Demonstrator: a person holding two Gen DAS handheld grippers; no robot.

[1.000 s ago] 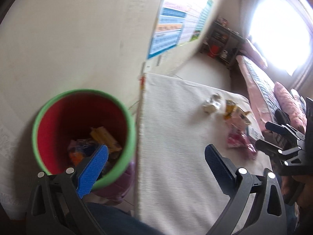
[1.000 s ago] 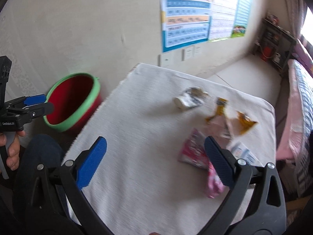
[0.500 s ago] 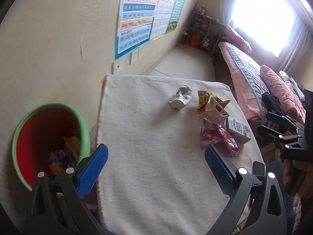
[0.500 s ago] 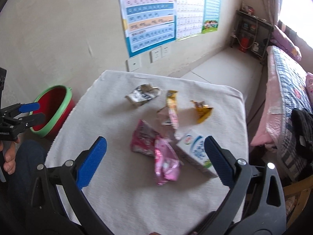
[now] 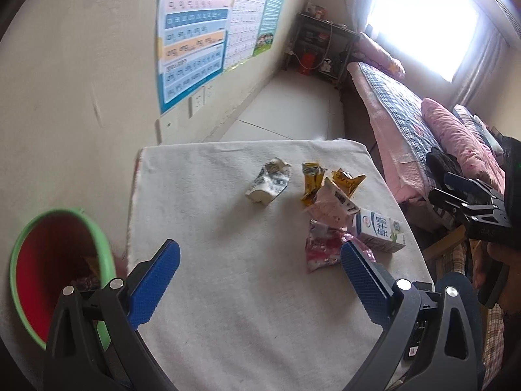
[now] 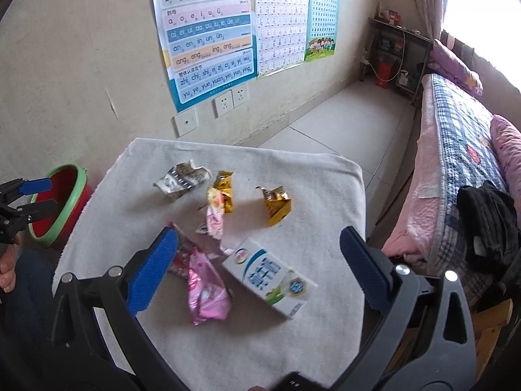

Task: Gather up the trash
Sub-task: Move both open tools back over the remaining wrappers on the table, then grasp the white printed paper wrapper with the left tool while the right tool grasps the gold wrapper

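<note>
White-clothed table (image 6: 293,169) carries the trash: milk carton (image 6: 270,277) and pink wrapper (image 6: 205,290) lie between your right gripper (image 6: 259,267)'s wide jaws. Your left gripper (image 5: 260,280), also wide and empty, hovers right of the red bin (image 5: 49,280).

A home bedroom: a quilted bed (image 6: 456,150) with pillows, and pinyin charts (image 6: 208,32) on the wall.

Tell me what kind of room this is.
Most likely a bedroom in a home, perhaps a child's: a bed with pink pillows runs along one side, and pinyin learning posters hang on the wall above a small cloth-covered table.
</note>
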